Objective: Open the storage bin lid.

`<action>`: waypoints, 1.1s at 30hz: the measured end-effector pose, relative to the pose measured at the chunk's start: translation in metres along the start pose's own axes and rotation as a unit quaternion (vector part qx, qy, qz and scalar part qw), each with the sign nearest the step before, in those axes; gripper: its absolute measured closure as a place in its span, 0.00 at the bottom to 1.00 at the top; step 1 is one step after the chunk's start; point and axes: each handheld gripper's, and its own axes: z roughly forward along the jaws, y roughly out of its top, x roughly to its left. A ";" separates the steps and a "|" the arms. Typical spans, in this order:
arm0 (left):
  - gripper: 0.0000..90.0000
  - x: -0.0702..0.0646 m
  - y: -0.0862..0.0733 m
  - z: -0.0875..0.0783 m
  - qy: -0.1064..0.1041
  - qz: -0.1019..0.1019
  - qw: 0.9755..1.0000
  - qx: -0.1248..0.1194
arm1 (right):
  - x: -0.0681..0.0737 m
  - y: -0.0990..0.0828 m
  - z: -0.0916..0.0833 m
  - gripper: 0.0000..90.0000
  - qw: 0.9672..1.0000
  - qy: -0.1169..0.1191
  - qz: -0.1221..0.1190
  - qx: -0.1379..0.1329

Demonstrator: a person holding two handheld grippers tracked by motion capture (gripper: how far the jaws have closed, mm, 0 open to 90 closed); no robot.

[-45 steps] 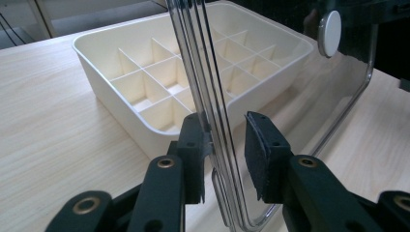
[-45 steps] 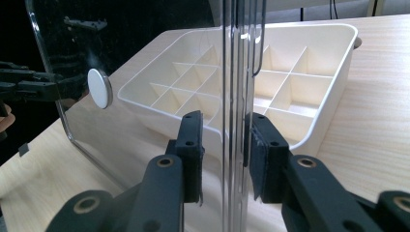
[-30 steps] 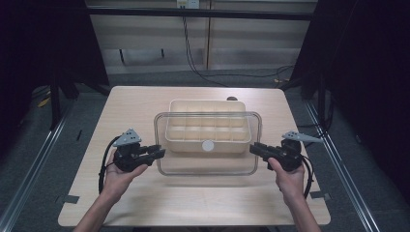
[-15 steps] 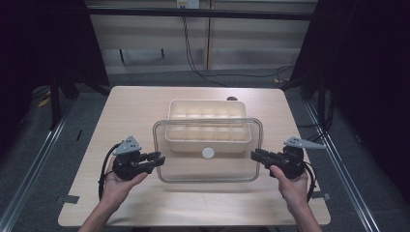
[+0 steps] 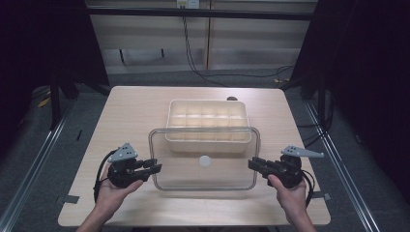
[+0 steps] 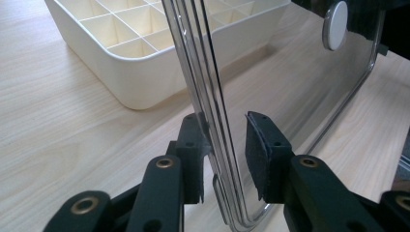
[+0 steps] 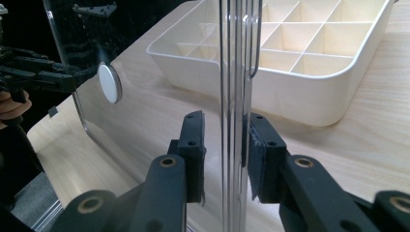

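Note:
A clear plastic lid (image 5: 183, 171) with a white round disc (image 5: 205, 161) at its centre stands steeply on edge just in front of a cream compartment tray (image 5: 208, 102). Its top leans over the tray's near wall. My left gripper (image 5: 155, 167) straddles the lid's left rim (image 6: 212, 111), and a sliver of table shows between the rim and one pad. My right gripper (image 5: 252, 164) straddles the right rim (image 7: 237, 96) in the same way, with a narrow gap beside one pad. Both are open. The tray (image 6: 121, 72) (image 7: 290, 96) holds nothing.
The wooden table (image 5: 130, 111) lies bare to the left, right and front of the tray. A small dark object (image 5: 232, 98) sits behind the tray's far right corner. Dark floor and metal rails (image 5: 29, 169) flank the table.
Both grippers and the lid have come toward the person and down, from over the tray to just in front of it.

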 end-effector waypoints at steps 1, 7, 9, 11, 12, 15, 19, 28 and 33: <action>0.76 -0.001 -0.001 -0.001 -0.001 -0.001 1.000 0.002 | 0.001 -0.001 -0.001 0.79 1.000 0.001 0.001 -0.001; 0.76 -0.001 -0.007 -0.001 -0.005 0.003 1.000 0.016 | 0.010 -0.009 -0.005 0.79 1.000 -0.012 -0.010 -0.002; 0.76 -0.001 -0.009 0.000 -0.005 -0.003 1.000 0.015 | 0.012 -0.011 -0.005 0.79 1.000 -0.009 -0.009 0.000; 0.76 0.000 -0.013 0.000 -0.005 -0.008 1.000 0.021 | 0.014 -0.014 -0.005 0.79 1.000 -0.009 -0.008 0.005; 0.76 -0.001 -0.015 0.001 -0.004 -0.009 1.000 0.021 | 0.014 -0.016 -0.005 0.80 1.000 -0.008 -0.007 0.008; 0.76 -0.003 -0.021 0.001 -0.007 -0.015 1.000 0.021 | 0.013 -0.024 -0.003 0.79 1.000 -0.004 0.003 0.010; 0.77 -0.006 -0.024 -0.003 -0.015 -0.010 1.000 0.018 | 0.011 -0.031 -0.004 0.79 1.000 0.000 0.013 0.017; 0.76 -0.006 -0.032 0.001 -0.020 -0.009 0.999 0.027 | 0.009 -0.042 -0.001 0.79 0.999 -0.001 0.016 0.032; 0.75 -0.004 -0.034 0.001 -0.019 -0.016 0.999 0.029 | 0.007 -0.046 0.005 0.79 0.999 -0.002 0.015 0.047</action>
